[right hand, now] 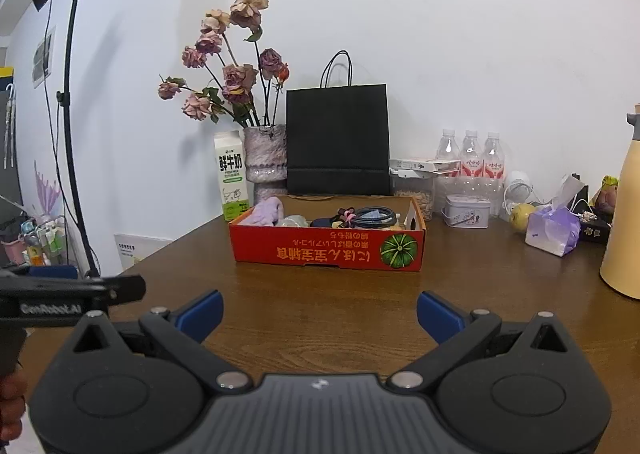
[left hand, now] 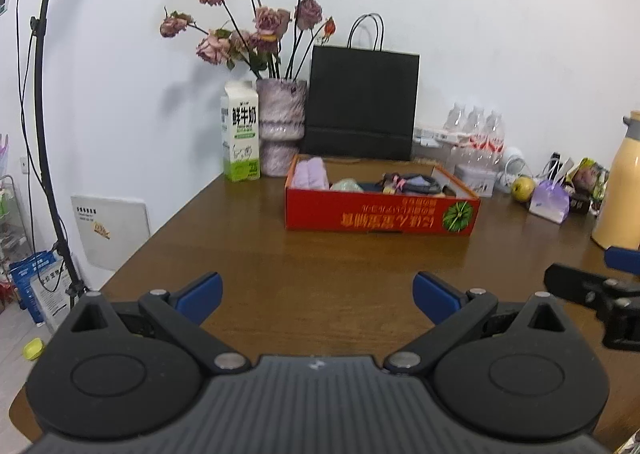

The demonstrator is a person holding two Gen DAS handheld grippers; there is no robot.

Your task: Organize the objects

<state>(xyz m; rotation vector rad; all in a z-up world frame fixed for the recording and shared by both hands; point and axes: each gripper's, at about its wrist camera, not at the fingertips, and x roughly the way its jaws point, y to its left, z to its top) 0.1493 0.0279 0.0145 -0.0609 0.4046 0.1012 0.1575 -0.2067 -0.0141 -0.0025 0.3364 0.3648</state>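
A shallow red cardboard box [left hand: 380,213] [right hand: 320,252] sits on the brown wooden table [left hand: 320,266] [right hand: 320,294]. It holds a lilac cloth [left hand: 310,173] [right hand: 266,213], a pale green item, dark hair bands [right hand: 374,215] and other small things. My left gripper [left hand: 318,296] hovers over the near table, well short of the box, open and empty. My right gripper [right hand: 320,314] is likewise open and empty, also short of the box. The right gripper's side shows at the right edge of the left wrist view, and the left gripper's body at the left edge of the right wrist view.
Along the back wall stand a milk carton [left hand: 240,133] [right hand: 230,173], a vase of dried roses [left hand: 280,125] [right hand: 266,157], a black paper bag [left hand: 362,101] [right hand: 338,139], water bottles [right hand: 470,153], a tin [right hand: 466,210], an apple [left hand: 523,188] [right hand: 522,215], a purple tissue pack [right hand: 552,232] and a yellow jug [left hand: 622,189].
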